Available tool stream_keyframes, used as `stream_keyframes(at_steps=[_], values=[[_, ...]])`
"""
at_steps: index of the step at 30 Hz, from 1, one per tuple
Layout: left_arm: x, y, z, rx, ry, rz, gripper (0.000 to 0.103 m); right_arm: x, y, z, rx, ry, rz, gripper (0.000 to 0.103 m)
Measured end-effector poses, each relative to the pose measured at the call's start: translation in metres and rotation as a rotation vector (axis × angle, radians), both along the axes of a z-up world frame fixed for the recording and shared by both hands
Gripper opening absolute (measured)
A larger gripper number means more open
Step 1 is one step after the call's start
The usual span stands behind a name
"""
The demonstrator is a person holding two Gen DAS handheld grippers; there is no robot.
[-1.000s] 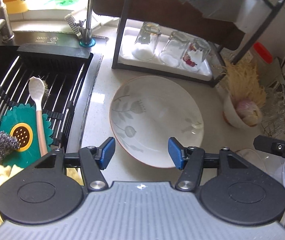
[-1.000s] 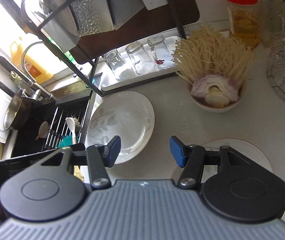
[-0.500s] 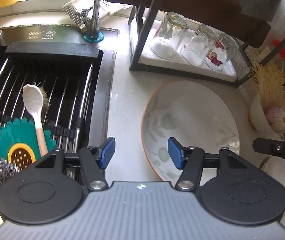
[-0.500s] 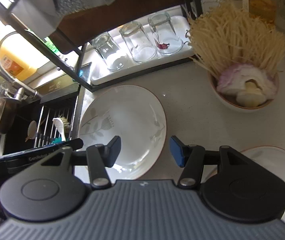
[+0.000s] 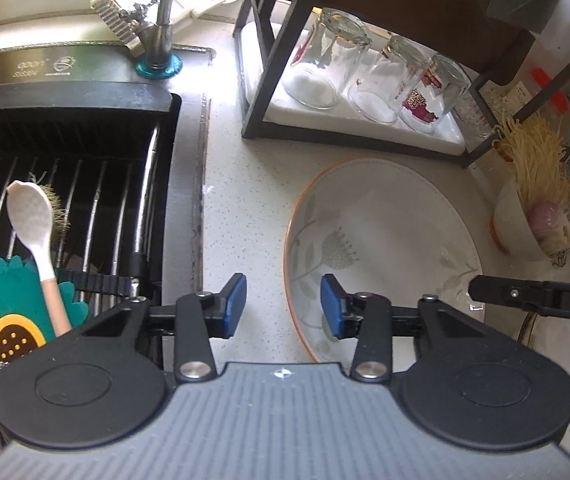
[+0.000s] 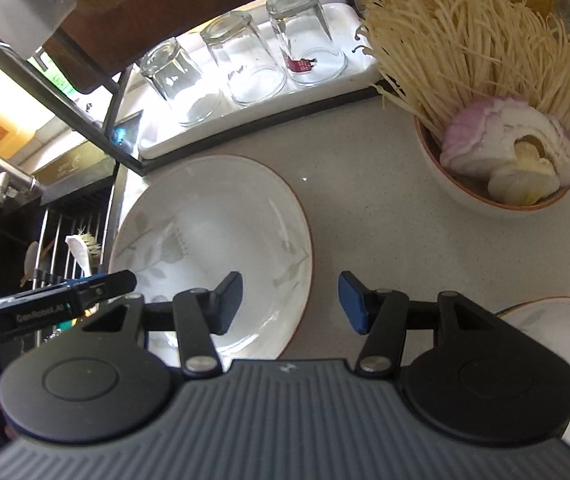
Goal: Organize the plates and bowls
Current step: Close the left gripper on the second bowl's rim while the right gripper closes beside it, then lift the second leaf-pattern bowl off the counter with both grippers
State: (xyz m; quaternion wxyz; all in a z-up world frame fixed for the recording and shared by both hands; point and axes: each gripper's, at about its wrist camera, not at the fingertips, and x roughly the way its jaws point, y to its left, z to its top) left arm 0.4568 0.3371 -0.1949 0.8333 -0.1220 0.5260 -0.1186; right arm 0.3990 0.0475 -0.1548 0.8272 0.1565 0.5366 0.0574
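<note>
- Two hand-held grippers flank the floral plate (image 5: 385,240): your left hand-held gripper (image 5: 283,306) straddles its near-left rim, your right hand-held gripper (image 6: 289,302) its right rim, both released and holding nothing.
- Lying flat on the tabletop (image 6: 365,184) beside the sink rack (image 5: 85,184), the plate likely calls for this two-sided rim grasp.
- Another plate (image 6: 557,320) waits by your right.

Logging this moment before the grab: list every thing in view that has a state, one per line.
left gripper: open, empty, its fingers straddle the plate's left rim
right gripper: open, empty, its fingers straddle the plate's right rim
floral plate: flat on the counter, empty
three glasses: upside down on the white tray
small bowl: upright, filled with enoki and onion
second plate: on the counter, partly hidden
white spoon: lying on the sink rack
</note>
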Motion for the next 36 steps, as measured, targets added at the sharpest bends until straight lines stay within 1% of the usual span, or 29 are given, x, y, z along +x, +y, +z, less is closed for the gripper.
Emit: stream_keyframes(at_steps=[2, 5, 8, 12, 15, 17, 19, 20, 22, 23, 25, 26, 27, 30, 33, 36], values=[[0.002, 0.001, -0.001, -0.010, -0.004, -0.006, 0.044, 0.003, 0.002, -0.002, -0.006, 0.009, -0.009, 0.056], [0.005, 0.001, -0.003, -0.026, -0.006, -0.012, 0.042, 0.007, 0.005, -0.004, -0.003, -0.005, -0.007, 0.055], [0.008, 0.002, -0.007, -0.024, -0.013, -0.003, 0.034, 0.009, 0.007, -0.006, -0.005, -0.021, -0.013, 0.055], [0.009, 0.001, -0.009, -0.019, -0.027, -0.006, 0.029, 0.010, 0.010, -0.005, -0.002, -0.060, -0.002, 0.055], [0.013, 0.001, -0.011, -0.035, -0.029, -0.012, 0.023, 0.012, 0.009, -0.008, 0.001, -0.050, -0.009, 0.053], [0.016, -0.001, -0.010, -0.039, -0.032, -0.019, 0.017, 0.010, 0.009, -0.009, 0.020, -0.051, -0.024, 0.052], [0.019, -0.003, -0.011, -0.041, -0.035, -0.026, 0.015, 0.008, 0.008, -0.009, 0.029, -0.052, -0.035, 0.051], [0.020, -0.003, -0.011, -0.040, -0.037, -0.030, 0.015, 0.008, 0.008, -0.010, 0.027, -0.050, -0.038, 0.050], [0.023, -0.001, -0.012, -0.052, -0.037, -0.033, 0.015, 0.007, 0.007, -0.012, 0.020, -0.047, -0.046, 0.042], [0.024, 0.000, -0.013, -0.062, -0.034, -0.033, 0.015, 0.008, 0.007, -0.013, 0.016, -0.043, -0.050, 0.040], [0.028, 0.003, -0.015, -0.083, -0.022, -0.021, 0.015, 0.009, 0.009, -0.016, -0.013, -0.037, -0.034, 0.031], [0.029, 0.004, -0.015, -0.087, -0.021, -0.018, 0.015, 0.009, 0.011, -0.017, -0.035, -0.040, -0.021, 0.028], [0.030, 0.004, -0.015, -0.083, -0.023, -0.022, 0.015, 0.010, 0.012, -0.017, -0.048, -0.040, -0.015, 0.023], [0.033, 0.004, -0.015, -0.080, -0.041, -0.029, 0.015, 0.010, 0.010, -0.019, -0.030, -0.038, -0.020, 0.021], [0.036, 0.009, -0.016, -0.109, -0.025, -0.017, 0.015, 0.010, 0.010, -0.019, -0.039, -0.036, -0.017, 0.016], [0.034, 0.007, -0.015, -0.099, -0.024, -0.038, 0.014, 0.008, 0.010, -0.017, -0.043, -0.039, -0.010, 0.016]])
